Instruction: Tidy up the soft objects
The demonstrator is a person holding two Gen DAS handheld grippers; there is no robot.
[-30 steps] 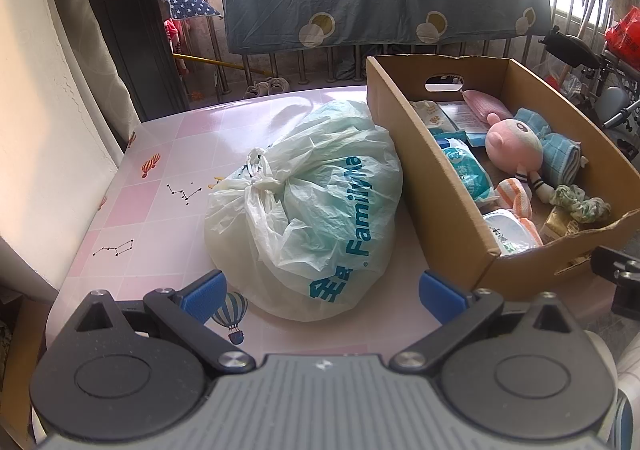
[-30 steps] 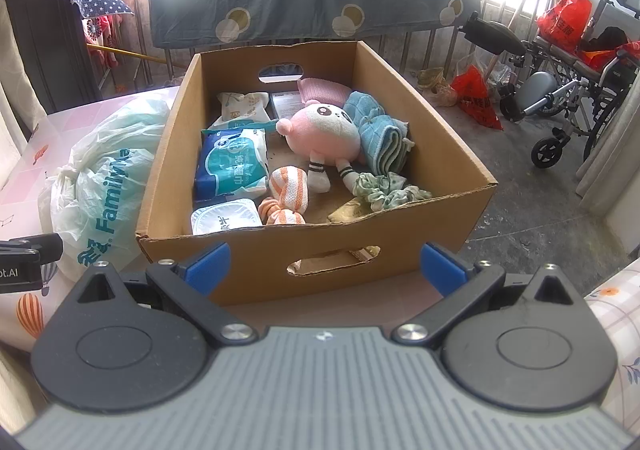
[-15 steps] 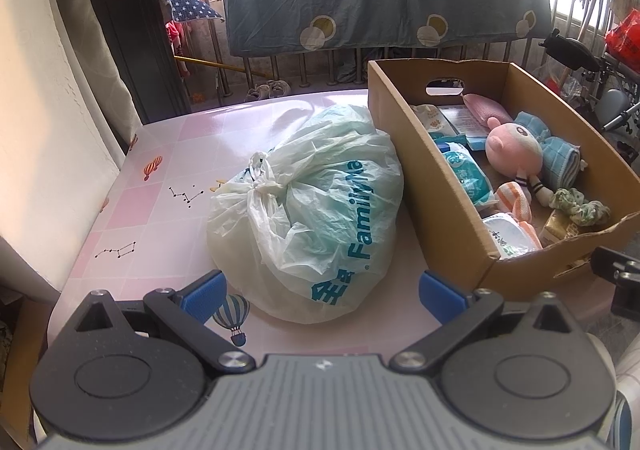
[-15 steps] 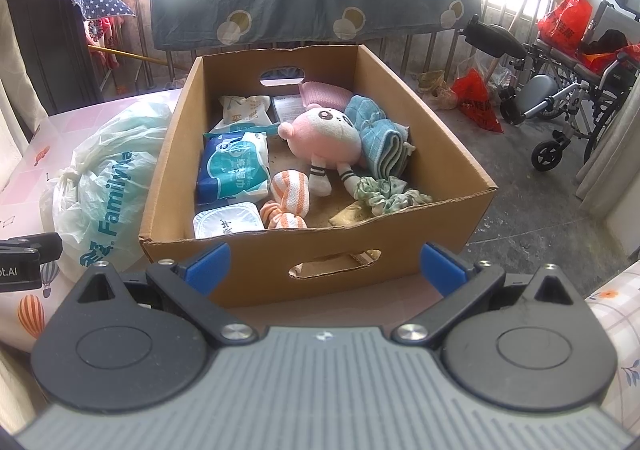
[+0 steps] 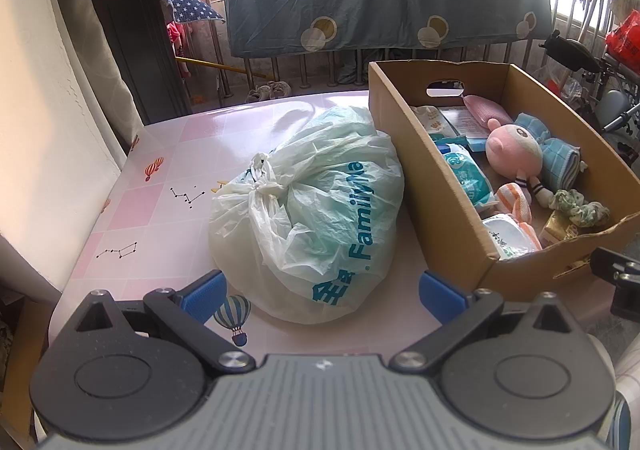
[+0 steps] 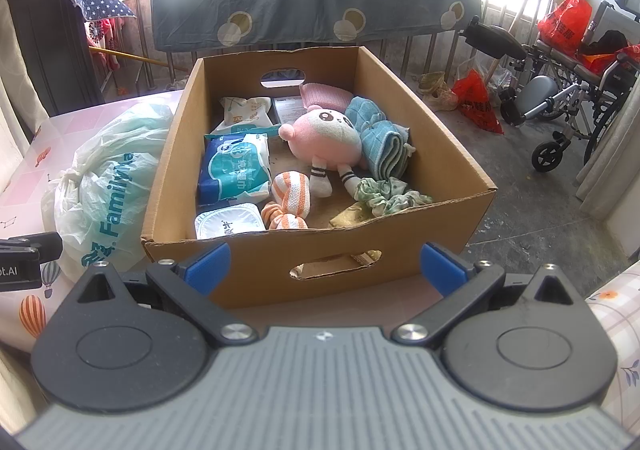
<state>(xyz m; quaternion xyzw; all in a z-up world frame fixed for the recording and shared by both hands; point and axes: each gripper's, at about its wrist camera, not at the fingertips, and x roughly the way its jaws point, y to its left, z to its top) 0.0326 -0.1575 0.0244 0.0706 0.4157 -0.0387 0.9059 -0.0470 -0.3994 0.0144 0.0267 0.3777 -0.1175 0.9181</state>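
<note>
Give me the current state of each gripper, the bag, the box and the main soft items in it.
left gripper: open, empty.
right gripper: open, empty.
plastic bag: knotted shut, on the table beside the box.
cardboard box: open-topped, part filled.
pink plush toy: lying in the box.
blue towel: folded, against the plush.
green scrunchie: loose, near the front wall.

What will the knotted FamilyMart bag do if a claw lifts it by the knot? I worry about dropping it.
The plastic bag looks floppy: its thin film is creased and bulging, so it would probably sag and swing under the knot. The film looks glossy, perhaps slippery; the bunched knot likely grips better. Its weight cannot be judged, as the contents are hidden.
</note>
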